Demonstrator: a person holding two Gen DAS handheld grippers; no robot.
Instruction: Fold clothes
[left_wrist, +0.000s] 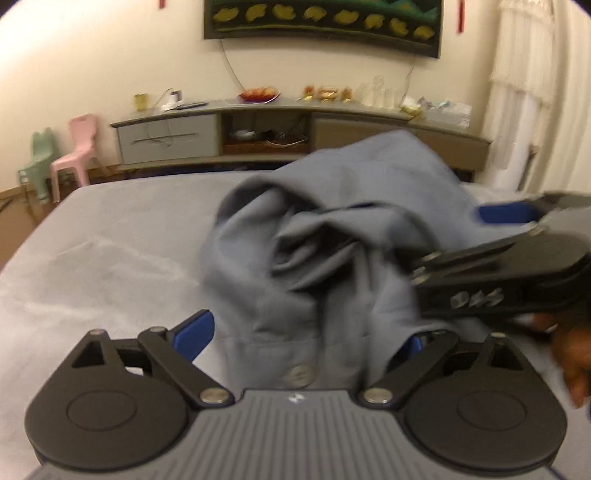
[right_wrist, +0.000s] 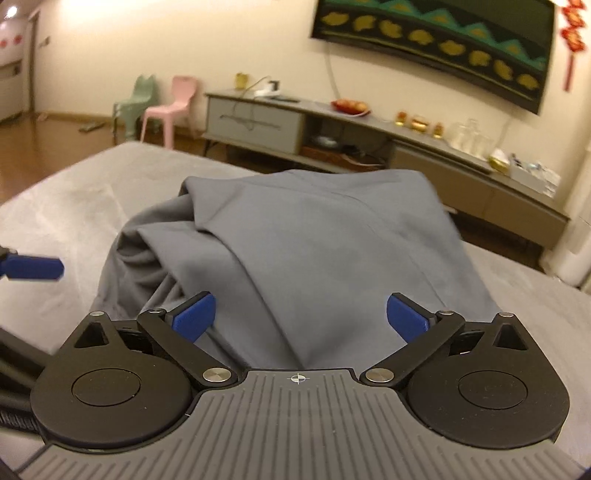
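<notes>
Two open grippers, left gripper (left_wrist: 304, 338) and right gripper (right_wrist: 301, 315); one garment (right_wrist: 295, 240)

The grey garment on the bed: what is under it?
The grey garment lies crumpled on the grey bed cover, which shows all around it. Whatever is inside its folds or directly beneath the heap is covered and cannot be seen.
</notes>
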